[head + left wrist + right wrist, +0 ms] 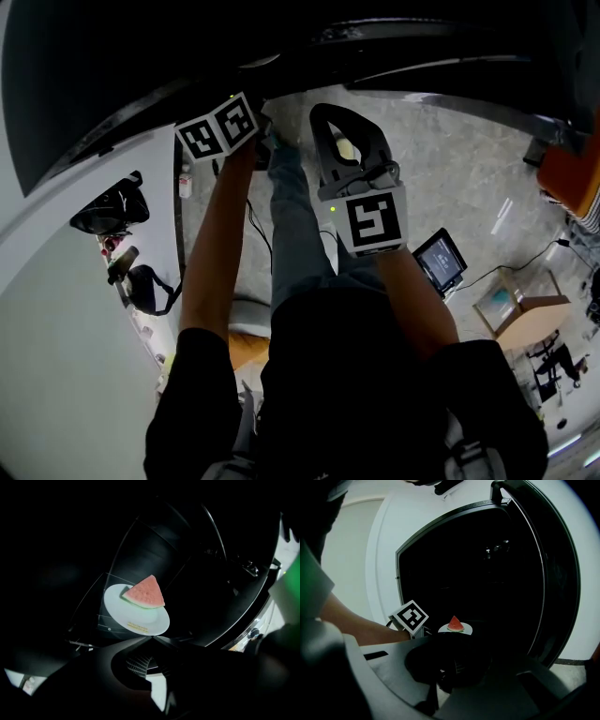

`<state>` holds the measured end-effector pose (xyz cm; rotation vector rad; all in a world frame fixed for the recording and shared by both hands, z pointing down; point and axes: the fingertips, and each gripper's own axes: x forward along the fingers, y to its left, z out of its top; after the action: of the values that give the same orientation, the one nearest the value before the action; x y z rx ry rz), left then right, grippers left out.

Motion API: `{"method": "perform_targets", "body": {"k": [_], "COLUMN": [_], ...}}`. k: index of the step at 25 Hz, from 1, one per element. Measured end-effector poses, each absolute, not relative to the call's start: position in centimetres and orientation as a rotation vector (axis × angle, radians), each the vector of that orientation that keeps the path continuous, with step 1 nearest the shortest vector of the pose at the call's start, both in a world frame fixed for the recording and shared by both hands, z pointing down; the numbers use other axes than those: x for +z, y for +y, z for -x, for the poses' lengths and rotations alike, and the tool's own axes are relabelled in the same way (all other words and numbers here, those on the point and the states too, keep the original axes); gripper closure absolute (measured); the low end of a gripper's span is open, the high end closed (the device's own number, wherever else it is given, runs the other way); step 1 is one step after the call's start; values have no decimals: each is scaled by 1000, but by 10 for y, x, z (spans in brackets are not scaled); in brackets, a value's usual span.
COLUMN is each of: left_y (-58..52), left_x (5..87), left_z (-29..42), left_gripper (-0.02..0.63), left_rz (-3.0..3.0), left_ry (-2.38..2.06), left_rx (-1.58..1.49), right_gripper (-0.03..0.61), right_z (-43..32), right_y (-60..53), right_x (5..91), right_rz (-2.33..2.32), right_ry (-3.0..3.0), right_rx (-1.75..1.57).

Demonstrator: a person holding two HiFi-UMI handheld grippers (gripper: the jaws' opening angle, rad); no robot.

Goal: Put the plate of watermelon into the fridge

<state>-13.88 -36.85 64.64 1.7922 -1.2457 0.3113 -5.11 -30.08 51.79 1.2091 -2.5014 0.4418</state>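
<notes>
A white plate (136, 619) with a red watermelon wedge (146, 592) rests on a glass shelf (91, 609) inside the dark fridge. My left gripper (152, 638) is shut with nothing between its jaws. Its tips lie just in front of the plate's near rim. In the right gripper view the plate (467, 630) and the wedge (455, 623) show small, with the left gripper's marker cube (411, 616) beside them. My right gripper (454, 638) hangs back outside the fridge, shut and empty; in the head view the right gripper (326, 112) is at centre.
The fridge door (555, 583) stands open at the right. White wall (356, 550) frames the opening at the left. On the floor lie a tablet (441, 261), a cable and a cardboard box (520, 305). Dark bags (111, 208) lie at the left.
</notes>
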Motion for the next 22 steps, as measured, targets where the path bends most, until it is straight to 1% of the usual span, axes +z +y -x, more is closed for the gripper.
{"method": "perform_targets", "body": {"k": [5, 6, 9, 10, 15, 19, 22], "left_y": [-371, -370, -367, -367, -352, -323, -304], "left_x": [645, 643, 640, 640, 628, 596, 566], "left_z": [135, 133, 126, 124, 123, 118, 107], "left_gripper": [603, 593, 503, 492, 492, 500, 514], "left_rz": [-1822, -1838, -1871, -1878, -1894, -1938, -2025], "left_ry": [-1252, -1244, -1224, -1224, -1232, -1217, -1238], "left_rx": [336, 334, 332, 339, 340, 250, 269], "right_gripper": [569, 569, 569, 569, 569, 569, 569], "right_z": [47, 46, 43, 42, 39, 36, 23], "right_y": [-300, -299, -300, -301, -303, -299, -298], "right_x": [517, 517, 515, 515, 498, 477, 459], "right_rz": [-1213, -1211, -1209, -1210, -1194, -1144, -1114], "right_ry": [-2484, -2477, -2474, -2474, -2494, -2532, -2558], "right_rx": [476, 486, 486, 482, 444, 380, 324]}}
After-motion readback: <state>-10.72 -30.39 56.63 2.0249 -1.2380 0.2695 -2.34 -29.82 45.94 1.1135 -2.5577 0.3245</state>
